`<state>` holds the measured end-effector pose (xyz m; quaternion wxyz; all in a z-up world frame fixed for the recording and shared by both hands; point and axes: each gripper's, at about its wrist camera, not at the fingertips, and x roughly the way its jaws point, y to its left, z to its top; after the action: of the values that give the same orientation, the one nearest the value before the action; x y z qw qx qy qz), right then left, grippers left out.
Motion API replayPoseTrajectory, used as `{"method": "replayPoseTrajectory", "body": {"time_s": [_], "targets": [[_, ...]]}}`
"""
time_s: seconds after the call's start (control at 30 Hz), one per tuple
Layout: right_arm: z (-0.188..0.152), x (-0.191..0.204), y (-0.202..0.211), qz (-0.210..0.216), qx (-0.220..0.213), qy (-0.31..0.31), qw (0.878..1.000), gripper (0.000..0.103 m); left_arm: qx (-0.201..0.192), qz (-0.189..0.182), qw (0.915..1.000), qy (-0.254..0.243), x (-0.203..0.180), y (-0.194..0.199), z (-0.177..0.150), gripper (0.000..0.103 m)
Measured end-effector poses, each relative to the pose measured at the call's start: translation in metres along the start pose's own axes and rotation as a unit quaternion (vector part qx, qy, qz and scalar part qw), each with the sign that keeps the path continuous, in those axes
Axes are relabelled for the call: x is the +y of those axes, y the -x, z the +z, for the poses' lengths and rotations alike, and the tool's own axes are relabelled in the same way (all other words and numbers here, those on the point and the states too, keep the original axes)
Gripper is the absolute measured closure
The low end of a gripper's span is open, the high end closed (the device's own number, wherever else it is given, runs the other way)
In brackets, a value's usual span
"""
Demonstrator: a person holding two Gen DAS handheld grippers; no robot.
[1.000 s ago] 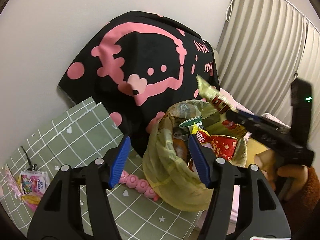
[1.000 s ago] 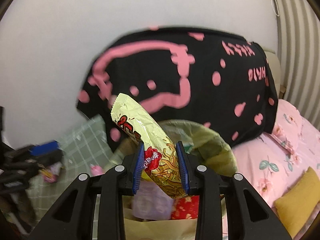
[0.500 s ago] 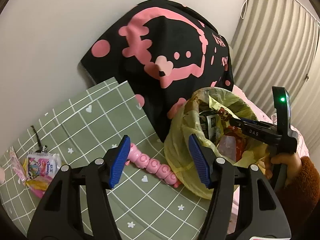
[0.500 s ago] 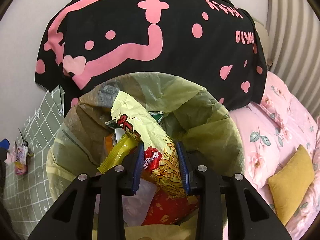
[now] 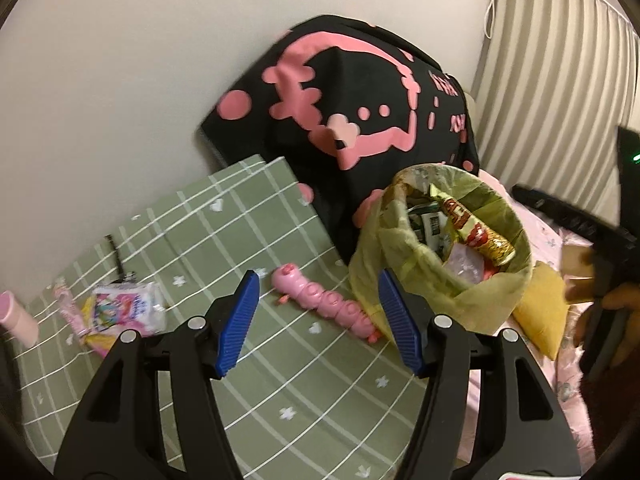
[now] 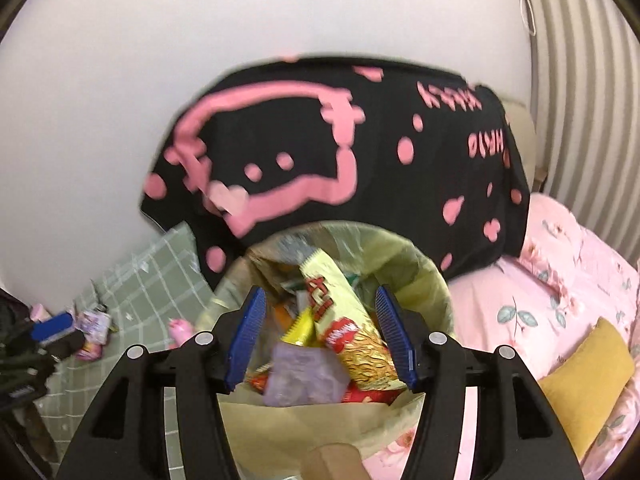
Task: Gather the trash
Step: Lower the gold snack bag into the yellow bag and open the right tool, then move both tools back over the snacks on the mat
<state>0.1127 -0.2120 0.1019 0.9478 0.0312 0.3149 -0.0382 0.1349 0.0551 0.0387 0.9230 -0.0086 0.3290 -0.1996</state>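
Note:
A bin lined with a yellow-green bag (image 5: 404,264) (image 6: 416,268) stands at the mat's right edge, full of wrappers. A yellow noodle snack packet (image 6: 344,320) (image 5: 472,228) lies on top of the trash inside it. My right gripper (image 6: 320,336) is open just above the bin mouth, the packet free between its jaws. My left gripper (image 5: 316,324) is open and empty over the green mat (image 5: 224,240). A white and pink wrapper pile (image 5: 120,312) lies on the mat at the left.
A pink segmented toy (image 5: 320,304) lies on the mat beside the bin. A black cloth with pink print (image 5: 360,120) drapes something behind the bin. A pink floral bed (image 6: 560,280) with a yellow cushion (image 6: 588,364) is to the right. A pink tube (image 5: 16,320) lies far left.
My right gripper has opened and let go of the noodle packet, which now lies in the bin, and it has pulled back upward. My left gripper has swung left toward the mat.

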Motion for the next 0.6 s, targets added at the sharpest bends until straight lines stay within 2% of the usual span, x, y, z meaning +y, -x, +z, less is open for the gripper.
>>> {"method": "replayPoseTrajectory", "body": {"time_s": [0.13,0.3,0.53,0.6], "targets": [[0.0,0.019,0.018,0.017,-0.014,0.006,1.0,0.049,-0.012,0.037,0.9992,0.004,0.021,0.01,-0.009,0.044],[-0.009,0.05,0.029,0.04,-0.024,0.026,0.999,0.049,-0.027,0.078,0.9955,0.047,0.062,0.015,-0.012,0.044],[-0.036,0.085,0.005,0.081,0.017,0.049,0.995,0.049,-0.03,0.15,0.9841,0.091,0.123,0.019,-0.034,0.044],[-0.044,0.096,-0.004,0.102,0.029,0.053,0.993,0.049,-0.032,0.173,0.9786,0.107,0.144,0.022,-0.045,0.044]]}}
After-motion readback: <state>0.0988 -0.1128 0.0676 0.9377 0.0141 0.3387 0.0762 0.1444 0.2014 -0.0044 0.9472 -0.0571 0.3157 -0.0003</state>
